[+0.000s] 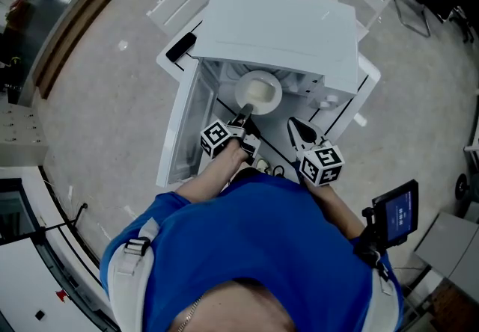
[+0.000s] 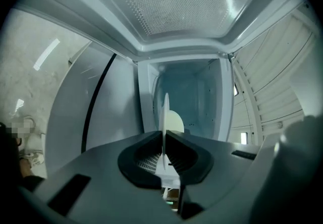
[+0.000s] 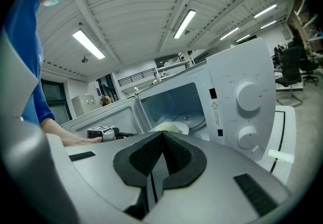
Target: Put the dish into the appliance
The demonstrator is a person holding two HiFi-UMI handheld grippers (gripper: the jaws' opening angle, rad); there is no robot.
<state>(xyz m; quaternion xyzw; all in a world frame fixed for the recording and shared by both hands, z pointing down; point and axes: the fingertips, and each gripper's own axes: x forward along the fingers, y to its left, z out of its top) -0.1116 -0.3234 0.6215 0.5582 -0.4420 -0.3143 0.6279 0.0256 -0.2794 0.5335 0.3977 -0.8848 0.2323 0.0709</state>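
One pale round dish (image 1: 258,90) pinched by left hand-held gripper (image 1: 244,117); right hand-held gripper (image 3: 161,136) closed.

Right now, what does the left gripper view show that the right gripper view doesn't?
Left gripper view only: the left gripper shut on the dish, whose rim is seen edge-on, and the door's dotted window. Right gripper view only: the right gripper shut and empty, the two knobs, the ceiling lights and the person's arm. Both: the dish at the mouth of the open microwave.
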